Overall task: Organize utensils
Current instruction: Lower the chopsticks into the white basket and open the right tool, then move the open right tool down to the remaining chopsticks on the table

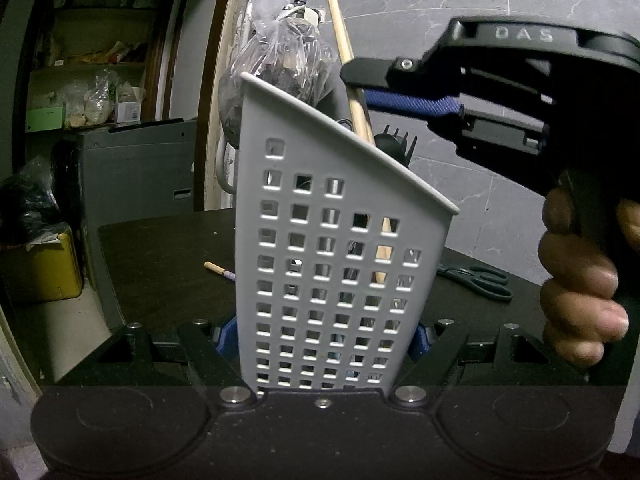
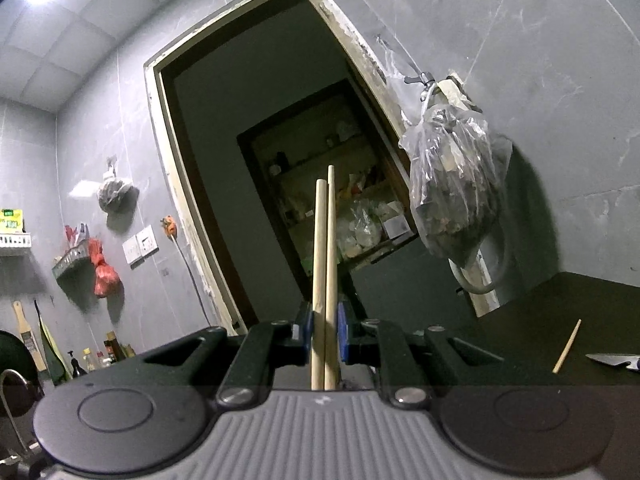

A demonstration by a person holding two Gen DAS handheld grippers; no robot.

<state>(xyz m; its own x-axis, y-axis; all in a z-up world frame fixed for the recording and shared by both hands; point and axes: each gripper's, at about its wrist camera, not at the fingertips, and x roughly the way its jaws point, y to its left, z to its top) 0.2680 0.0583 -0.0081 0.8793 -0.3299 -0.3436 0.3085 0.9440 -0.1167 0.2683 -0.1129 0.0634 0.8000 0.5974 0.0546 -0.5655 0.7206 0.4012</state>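
A grey perforated utensil holder (image 1: 320,240) stands tilted on the dark table (image 1: 160,264). My left gripper (image 1: 324,338) is shut on its lower part, with the blue pads pressing on both side walls. A pair of wooden chopsticks (image 1: 340,28) slants down into the holder's open top. My right gripper (image 1: 358,88), held by a hand (image 1: 580,280), is shut on them just above the rim. In the right wrist view the chopsticks (image 2: 325,248) stick up between the right gripper's (image 2: 325,332) blue pads. A black fork (image 1: 402,146) stands inside the holder.
One loose chopstick (image 1: 218,270) lies on the table left of the holder, and dark scissors (image 1: 476,280) lie to its right. The right wrist view shows a chopstick (image 2: 566,346) and a knife blade (image 2: 612,360) on the table. A plastic bag (image 2: 456,184) hangs on the wall behind.
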